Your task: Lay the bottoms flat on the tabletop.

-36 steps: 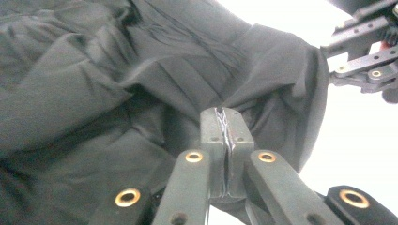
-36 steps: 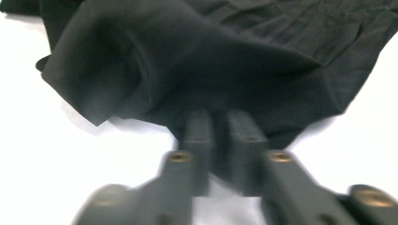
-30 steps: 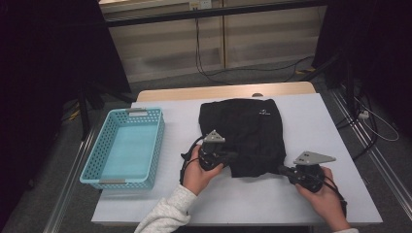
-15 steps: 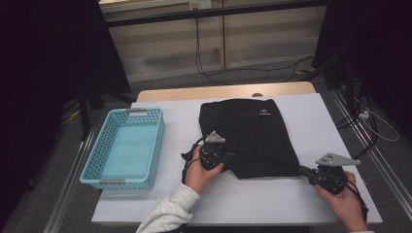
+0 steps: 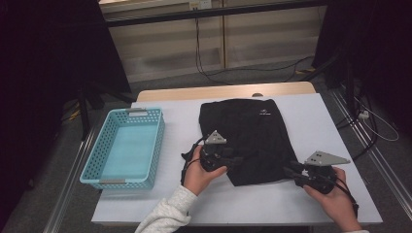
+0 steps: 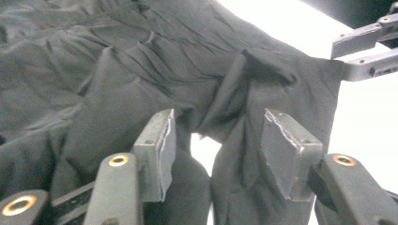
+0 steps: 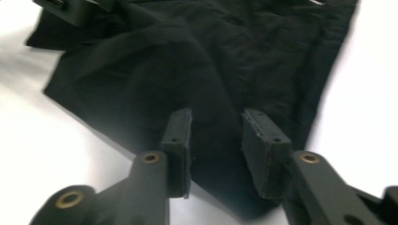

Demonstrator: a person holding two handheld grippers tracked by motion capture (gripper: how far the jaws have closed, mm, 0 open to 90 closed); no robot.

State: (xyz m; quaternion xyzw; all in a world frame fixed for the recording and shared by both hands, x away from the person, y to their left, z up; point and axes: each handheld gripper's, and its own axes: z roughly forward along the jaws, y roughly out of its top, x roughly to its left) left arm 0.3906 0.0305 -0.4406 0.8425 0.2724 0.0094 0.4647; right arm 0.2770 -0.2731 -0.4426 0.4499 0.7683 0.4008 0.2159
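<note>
Black garment (image 5: 252, 138) lies spread on white table (image 5: 316, 121), right of turquoise basket (image 5: 127, 148). Left gripper (image 5: 236, 160) at garment's near-left edge, jaws just opened, cloth bunched between pads but not pinched. Right gripper (image 5: 290, 171) at near-right corner, jaws just parted too, released, hem lying loose under them. Both hands low, near table's front edge.

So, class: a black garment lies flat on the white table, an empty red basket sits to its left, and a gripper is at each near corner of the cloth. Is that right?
Not quite: the basket is light blue, not red, as the high view shows. The rest holds: the black garment lies on the white table, with the left gripper and right gripper at its near corners.
</note>
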